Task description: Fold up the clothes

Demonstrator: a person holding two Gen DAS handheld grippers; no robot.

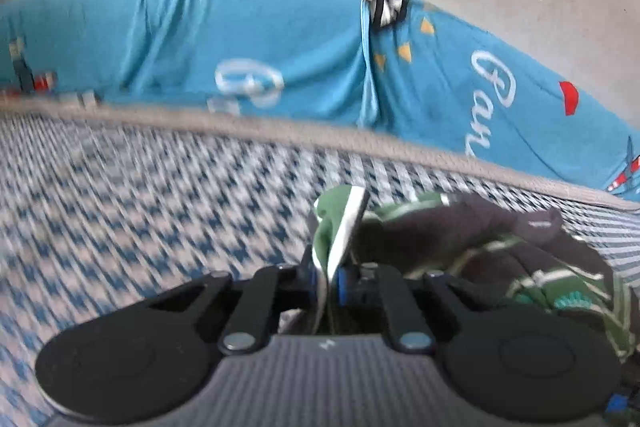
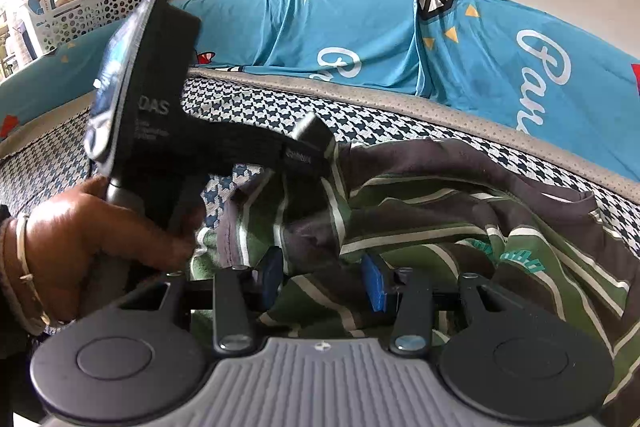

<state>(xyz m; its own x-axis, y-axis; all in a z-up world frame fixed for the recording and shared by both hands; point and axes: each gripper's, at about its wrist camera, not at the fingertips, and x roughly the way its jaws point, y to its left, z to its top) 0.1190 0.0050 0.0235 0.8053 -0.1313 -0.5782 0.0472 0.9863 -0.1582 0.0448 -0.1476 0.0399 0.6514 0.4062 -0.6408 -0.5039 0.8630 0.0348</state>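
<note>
Blurring hides where left hand-held gripper [image 1: 334, 277] pinches striped garment [image 1: 500, 247]

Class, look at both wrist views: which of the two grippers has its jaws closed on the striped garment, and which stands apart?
The left gripper is shut, pinching a fold of the green striped garment. The right gripper has its blue pads apart with the cloth lying between them.

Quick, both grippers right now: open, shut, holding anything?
Left gripper: shut on an edge of the striped garment.
Right gripper: jaws partly apart over the same garment; whether the pads grip it cannot be told.
</note>
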